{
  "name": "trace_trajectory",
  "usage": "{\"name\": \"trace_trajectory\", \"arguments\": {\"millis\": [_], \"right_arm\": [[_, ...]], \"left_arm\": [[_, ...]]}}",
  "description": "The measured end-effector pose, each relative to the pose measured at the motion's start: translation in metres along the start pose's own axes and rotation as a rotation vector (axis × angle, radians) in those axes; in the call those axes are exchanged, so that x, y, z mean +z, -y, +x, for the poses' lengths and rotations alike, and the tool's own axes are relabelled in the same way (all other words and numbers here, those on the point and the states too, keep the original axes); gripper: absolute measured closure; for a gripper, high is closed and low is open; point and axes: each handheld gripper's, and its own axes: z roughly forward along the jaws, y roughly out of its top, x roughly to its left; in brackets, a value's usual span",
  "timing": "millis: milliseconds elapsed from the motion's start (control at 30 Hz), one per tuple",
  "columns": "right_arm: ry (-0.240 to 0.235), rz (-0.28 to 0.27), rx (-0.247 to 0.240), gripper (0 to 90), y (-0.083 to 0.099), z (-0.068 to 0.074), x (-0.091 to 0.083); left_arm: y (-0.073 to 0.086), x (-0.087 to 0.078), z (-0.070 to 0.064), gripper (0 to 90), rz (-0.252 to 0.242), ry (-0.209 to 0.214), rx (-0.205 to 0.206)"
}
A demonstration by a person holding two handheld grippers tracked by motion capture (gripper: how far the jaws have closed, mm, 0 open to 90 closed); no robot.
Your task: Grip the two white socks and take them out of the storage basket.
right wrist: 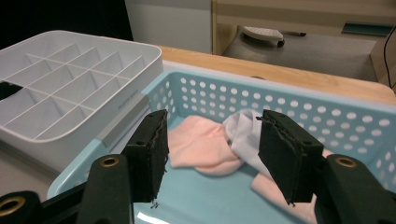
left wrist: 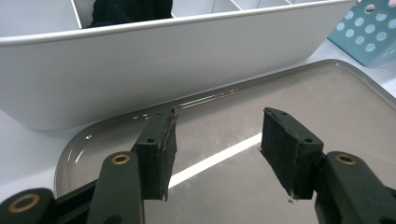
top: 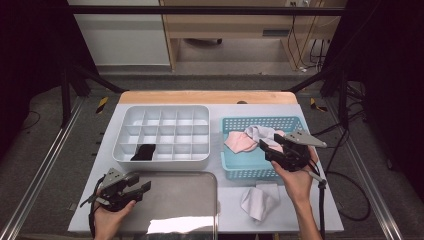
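right gripper (right wrist: 212, 158) — jaws wide, over blue basket (right wrist: 299, 109), centre-right, above pink sock (right wrist: 201, 147) | left gripper (left wrist: 217, 151) — jaws wide, over metal tray (left wrist: 327, 98), lower left

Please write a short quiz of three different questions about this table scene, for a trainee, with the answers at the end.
1. True or false: the right gripper is shut on a sock.
2. Which container holds the pink socks? A) the white plastic divided organiser B) the light blue perforated plastic basket C) the grey metal tray
3. Fill in: the left gripper hovers with open fingers over the ____.

Key:
1. False; its fingers are open above the basket, holding nothing.
2. B
3. grey metal tray
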Motion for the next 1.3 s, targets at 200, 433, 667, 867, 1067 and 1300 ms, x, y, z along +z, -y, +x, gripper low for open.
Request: {"name": "trace_trajectory", "arguments": {"millis": [200,433,667,867,1067,1300], "right_arm": [[0.018,0.000,-0.012,43.0,-0.015,-0.002,0.017],[0.049,0.016,-0.023,41.9,-0.029,-0.008,0.040],[0.070,0.033,-0.017,42.1,-0.030,-0.020,0.062],[0.088,0.050,-0.002,40.8,-0.026,-0.026,0.079],[0.100,0.074,0.003,40.7,-0.021,-0.029,0.091],[0.119,0.135,0.010,40.1,-0.011,-0.035,0.108]], "left_arm": [[0.000,0.000,0.001,43.6,-0.005,-0.001,-0.006],[0.000,-0.001,0.001,43.5,-0.006,0.000,-0.007],[0.000,-0.001,0.002,43.5,-0.007,0.001,-0.007],[0.000,-0.002,0.002,43.5,-0.010,0.001,-0.008],[0.000,-0.001,0.002,43.6,-0.008,0.001,-0.008],[0.000,-0.001,0.002,43.6,-0.008,0.003,-0.008]]}}
